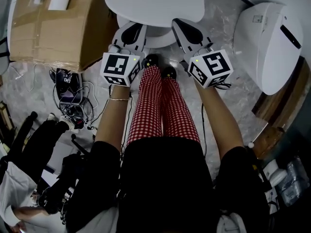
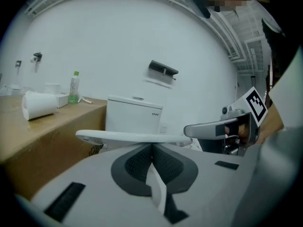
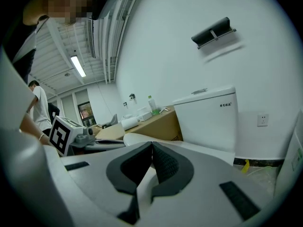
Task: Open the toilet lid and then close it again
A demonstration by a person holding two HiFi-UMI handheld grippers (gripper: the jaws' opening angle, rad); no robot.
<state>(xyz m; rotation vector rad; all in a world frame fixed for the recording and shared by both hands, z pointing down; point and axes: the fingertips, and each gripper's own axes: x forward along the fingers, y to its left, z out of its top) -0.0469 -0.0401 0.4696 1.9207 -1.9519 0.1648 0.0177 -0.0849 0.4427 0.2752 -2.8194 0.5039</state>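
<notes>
toilet lid (image 1: 155, 4): It lies down flat on the toilet. It sits just past the tips of both pairs of fingers. In the left gripper view it is a little higher than the tips.
how it will handle: It looks like hard, smooth plastic. So it is likely stiff, fairly light and a bit slippery. It likely swings up on a hinge at the far side from the fingers, by the tank (image 2: 133, 115). It could bang if let go.
where to hold: The front rim, the part nearest the fingertips, looks best. A tip could slip under it and lift.
left gripper (image 1: 132, 30): Its fingers (image 2: 135, 163) are pressed together, with nothing between them. The tips are right by the front rim. Whether they touch it cannot be told.
right gripper (image 1: 183, 28): Its fingers (image 3: 165, 164) are pressed together too, and hold nothing. The tips are also right by the rim.
around: A cardboard box (image 1: 48, 28) stands out past the left fingers.
</notes>
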